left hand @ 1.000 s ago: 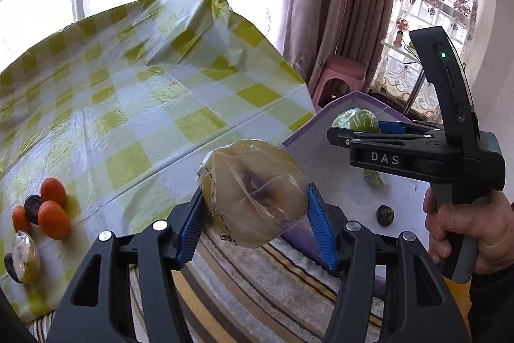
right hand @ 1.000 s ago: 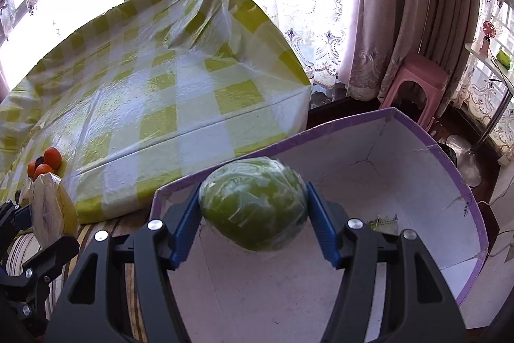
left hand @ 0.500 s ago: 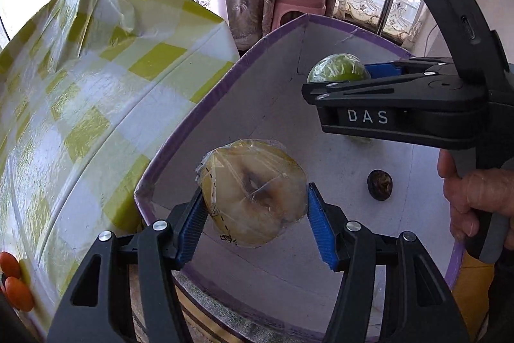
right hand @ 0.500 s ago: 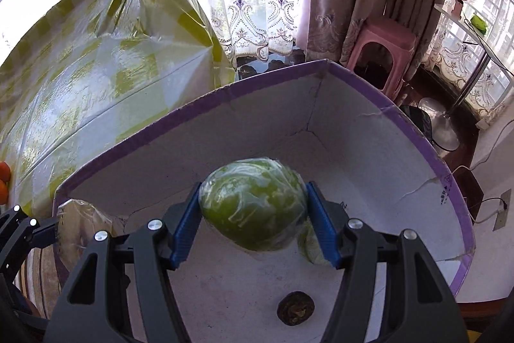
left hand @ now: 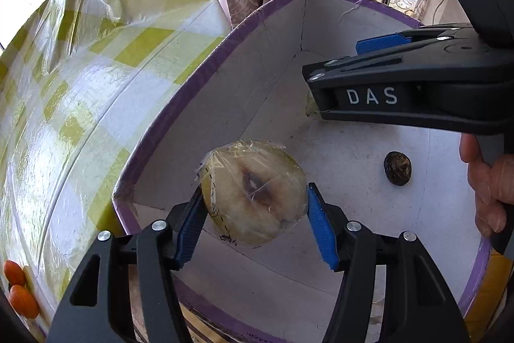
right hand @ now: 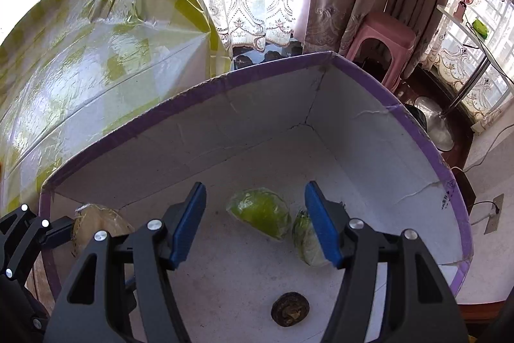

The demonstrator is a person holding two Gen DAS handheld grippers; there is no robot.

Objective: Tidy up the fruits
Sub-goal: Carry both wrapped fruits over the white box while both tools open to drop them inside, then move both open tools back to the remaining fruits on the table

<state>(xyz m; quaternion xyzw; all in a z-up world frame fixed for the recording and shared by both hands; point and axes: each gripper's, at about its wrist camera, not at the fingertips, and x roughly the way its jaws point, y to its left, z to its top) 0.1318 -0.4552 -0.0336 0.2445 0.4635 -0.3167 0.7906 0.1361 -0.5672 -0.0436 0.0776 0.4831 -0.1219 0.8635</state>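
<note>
Over the purple-rimmed white box (right hand: 414, 124), the left gripper (left hand: 253, 224) clamps a plastic-wrapped pale fruit (left hand: 253, 192) between its blue pads. Nearer the box's middle, the right gripper (right hand: 255, 221) stands open and empty — the wrapped green fruit (right hand: 260, 212) lies on the box floor beside another wrapped green piece (right hand: 305, 238), a dark fruit (right hand: 290, 309) nearby.

"DAS" in white letters on right claw (left hand: 379, 60) body.

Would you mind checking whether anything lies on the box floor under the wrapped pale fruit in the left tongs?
Nothing visible does: the box floor below the pale fruit is bare; the dark fruit lies aside.
</note>
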